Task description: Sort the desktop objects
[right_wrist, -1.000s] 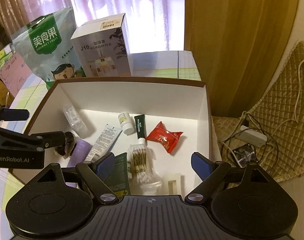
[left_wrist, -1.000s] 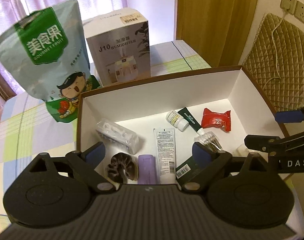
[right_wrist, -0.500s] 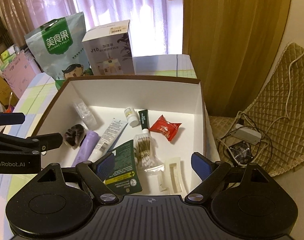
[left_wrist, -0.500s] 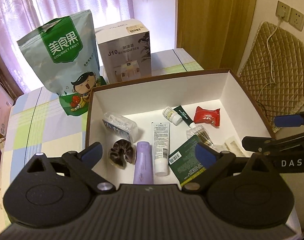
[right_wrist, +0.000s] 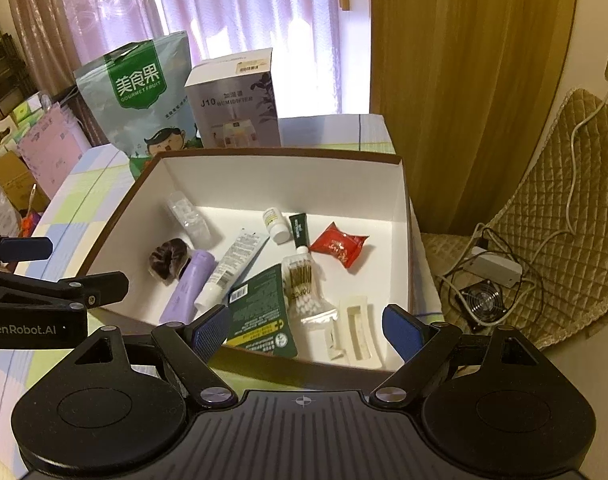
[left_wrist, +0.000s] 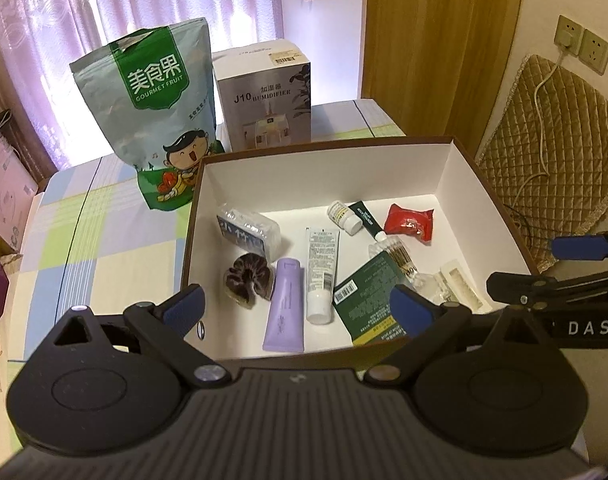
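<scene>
Curtained window light falls across the checked tablecloth (left_wrist: 104, 240), and on it sits the brown box (left_wrist: 491, 184) with its white inside, which is where nearly everything I can see has ended up. Inside it lie the dark scrunchie (left_wrist: 248, 277), the purple tube (left_wrist: 286, 312), the white tube (left_wrist: 321, 268), the clear plastic case (left_wrist: 250, 236), the little white bottle (left_wrist: 343, 216), the thin dark green tube (left_wrist: 365, 220), the red snack packet (left_wrist: 409, 224), the green packet (right_wrist: 264, 312), the bag of cotton swabs (right_wrist: 302, 284) and the cream hair clip (right_wrist: 359, 332). They lie loose, several overlapping, not grouped in any order I can make out.

I hold my left gripper (left_wrist: 296, 308) over the near edge of the box, its jaws spread wide with nothing between them. My right gripper (right_wrist: 305, 328) hangs over the near right corner, equally wide and equally empty.

By my reckoning the gathering is about finished. What stands outside the box is the snack bag (left_wrist: 152, 120) and the humidifier carton (left_wrist: 268, 100), upright behind the far wall (both look too big to go in). Off the left edge there is clutter I can't identify.
</scene>
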{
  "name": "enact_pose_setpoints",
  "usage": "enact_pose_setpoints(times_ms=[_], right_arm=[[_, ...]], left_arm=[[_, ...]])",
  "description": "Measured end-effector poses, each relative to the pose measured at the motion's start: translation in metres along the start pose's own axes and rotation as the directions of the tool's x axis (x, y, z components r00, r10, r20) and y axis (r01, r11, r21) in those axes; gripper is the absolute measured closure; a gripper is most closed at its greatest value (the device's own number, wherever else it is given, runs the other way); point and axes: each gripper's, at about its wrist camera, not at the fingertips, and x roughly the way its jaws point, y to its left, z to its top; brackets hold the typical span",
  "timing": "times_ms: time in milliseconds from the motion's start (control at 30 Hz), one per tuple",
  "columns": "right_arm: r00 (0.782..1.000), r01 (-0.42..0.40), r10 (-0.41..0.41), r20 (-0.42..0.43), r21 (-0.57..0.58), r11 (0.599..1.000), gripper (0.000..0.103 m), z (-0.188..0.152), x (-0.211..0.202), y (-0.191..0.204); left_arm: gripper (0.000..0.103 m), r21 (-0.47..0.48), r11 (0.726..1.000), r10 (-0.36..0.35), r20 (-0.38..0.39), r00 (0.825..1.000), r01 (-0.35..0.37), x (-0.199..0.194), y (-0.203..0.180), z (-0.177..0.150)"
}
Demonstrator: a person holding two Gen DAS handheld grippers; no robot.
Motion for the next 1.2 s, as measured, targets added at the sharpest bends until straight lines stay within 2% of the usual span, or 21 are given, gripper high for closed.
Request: enact_pose_setpoints(times_ms=[400, 767, 1200], right_arm=[[1.0, 0.002, -0.002, 0.012, -0.029, 1.0, 0.014, -0.012, -0.014, 0.01], [1.0, 0.006, -0.006, 0.002, -0.008, 1.0, 0.014, -0.028, -0.017, 0.01], [1.0, 0.015, -0.015, 0.009, -0.003, 1.0, 0.014, -0.031, -0.021, 0.012]], left_arm=[[0.005, -0.01, 1.0, 0.025, 0.016, 1.0, -0.025, -0.019, -0.001, -0.016], [0.005, -0.022, 0.999, 0.05, 0.018, 0.999, -0.049, -0.03, -0.001, -0.031], [0.005, -0.019, 0.997, 0.069, 0.025, 0.997, -0.069, -0.036, -0.002, -0.04]])
